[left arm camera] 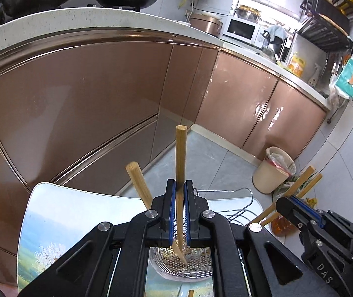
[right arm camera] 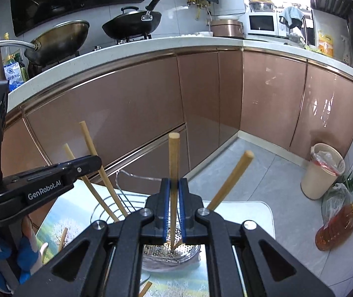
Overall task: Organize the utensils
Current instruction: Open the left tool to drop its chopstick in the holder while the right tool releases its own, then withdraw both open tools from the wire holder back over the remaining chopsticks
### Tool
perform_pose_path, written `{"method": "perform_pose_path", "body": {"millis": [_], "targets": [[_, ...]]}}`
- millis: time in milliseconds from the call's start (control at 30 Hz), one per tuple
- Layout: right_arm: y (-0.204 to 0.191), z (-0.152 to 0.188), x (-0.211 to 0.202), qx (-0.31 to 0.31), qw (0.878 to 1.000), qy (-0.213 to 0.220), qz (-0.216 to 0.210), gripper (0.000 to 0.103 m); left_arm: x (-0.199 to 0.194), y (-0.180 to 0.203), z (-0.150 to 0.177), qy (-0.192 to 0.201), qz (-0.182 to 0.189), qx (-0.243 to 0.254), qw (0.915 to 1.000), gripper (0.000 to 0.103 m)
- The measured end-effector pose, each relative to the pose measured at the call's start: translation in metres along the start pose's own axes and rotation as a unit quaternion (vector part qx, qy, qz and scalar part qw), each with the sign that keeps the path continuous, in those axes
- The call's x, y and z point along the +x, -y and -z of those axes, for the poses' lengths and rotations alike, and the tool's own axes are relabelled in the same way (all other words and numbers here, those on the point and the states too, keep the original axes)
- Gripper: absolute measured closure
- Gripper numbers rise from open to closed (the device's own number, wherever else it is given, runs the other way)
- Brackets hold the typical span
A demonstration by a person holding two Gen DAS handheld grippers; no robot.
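While both tools hang over the perforated steel drainer basket (left arm camera: 188,262), each grips one chopstick. L claw (left arm camera: 180,212): fingers clamped on an upright pale bamboo chopstick (left arm camera: 180,163), tip down in the basket. R claw (right arm camera: 174,212): likewise clamped on a second bamboo chopstick (right arm camera: 174,168), tip at the basket's holed floor. Two more loose bamboo sticks (right arm camera: 97,170) lean in the basket, L of the R claw; another leaning stick (right arm camera: 230,180) stands to its R. Basket sits on a landscape-printed desk (left arm camera: 52,222), w/ copper-coloured cabinets (left arm camera: 77,99) behind it.
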State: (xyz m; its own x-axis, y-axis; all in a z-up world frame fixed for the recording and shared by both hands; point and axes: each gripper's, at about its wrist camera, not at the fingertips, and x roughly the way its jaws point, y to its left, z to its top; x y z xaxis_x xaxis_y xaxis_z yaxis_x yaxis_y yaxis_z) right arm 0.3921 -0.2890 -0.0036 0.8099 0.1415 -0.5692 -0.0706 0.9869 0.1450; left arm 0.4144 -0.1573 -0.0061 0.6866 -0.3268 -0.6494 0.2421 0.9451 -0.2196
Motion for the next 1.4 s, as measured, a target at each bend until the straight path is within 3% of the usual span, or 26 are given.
{"method": "perform_pose_path", "body": {"millis": [467, 633, 733, 1133, 1400], "targets": [[-0.003, 0.002, -0.018, 0.002, 1.0, 0.0, -0.001, 0.095, -0.014, 0.002, 0.005, 0.001, -0.018, 0.011, 0.9998, 0.097], [-0.004, 0.002, -0.037, 0.005, 1.0, 0.006, 0.001, 0.088, -0.034, 0.002, 0.007, 0.009, -0.019, 0.016, 0.9997, 0.089], [-0.007, 0.002, -0.053, 0.004, 1.0, 0.014, 0.006, 0.08, -0.053, 0.001, 0.008, 0.019, -0.02, 0.016, 0.9995, 0.08], [-0.017, 0.006, -0.139, 0.023, 0.998, 0.053, 0.015, 0.073, -0.161, -0.006, 0.012, 0.082, -0.032, 0.017, 0.996, 0.05], [-0.031, 0.018, -0.202, 0.027, 0.997, 0.073, 0.018, 0.073, -0.233, -0.024, 0.028, 0.108, -0.051, 0.013, 0.9927, 0.045]]}}
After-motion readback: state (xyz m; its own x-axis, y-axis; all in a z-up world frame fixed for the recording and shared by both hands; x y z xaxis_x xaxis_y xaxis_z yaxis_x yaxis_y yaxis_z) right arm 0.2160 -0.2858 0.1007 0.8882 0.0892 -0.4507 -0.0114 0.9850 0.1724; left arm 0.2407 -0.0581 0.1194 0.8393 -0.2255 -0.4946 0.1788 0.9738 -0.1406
